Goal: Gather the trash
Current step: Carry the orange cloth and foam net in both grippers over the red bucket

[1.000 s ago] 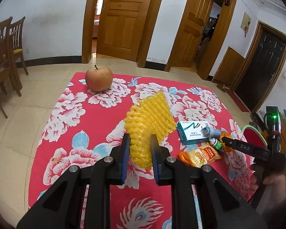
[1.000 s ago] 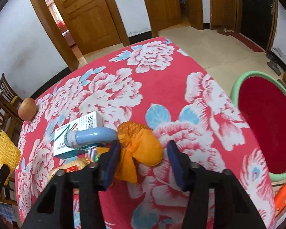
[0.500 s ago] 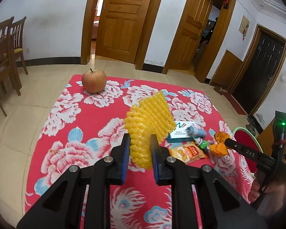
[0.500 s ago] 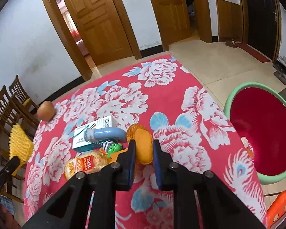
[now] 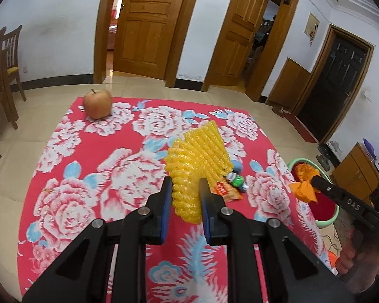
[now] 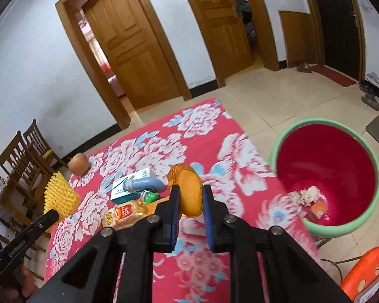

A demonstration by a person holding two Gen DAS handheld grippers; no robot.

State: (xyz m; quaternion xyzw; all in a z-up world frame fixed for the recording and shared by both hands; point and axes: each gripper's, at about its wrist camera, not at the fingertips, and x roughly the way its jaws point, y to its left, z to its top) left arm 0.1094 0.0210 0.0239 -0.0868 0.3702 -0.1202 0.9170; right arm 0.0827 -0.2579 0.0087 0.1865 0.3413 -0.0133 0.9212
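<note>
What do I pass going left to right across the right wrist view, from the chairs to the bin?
Wooden chairs → yellow foam net → apple → white and teal box → orange net held in the right gripper → red bin with green rim.

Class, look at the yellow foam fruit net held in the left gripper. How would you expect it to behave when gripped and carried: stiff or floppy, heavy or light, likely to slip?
The yellow foam net probably squashes easily: it narrows between the left gripper jaws. It looks light, standing up unsupported above them. Its ribbed mesh likely resists slipping.
</note>
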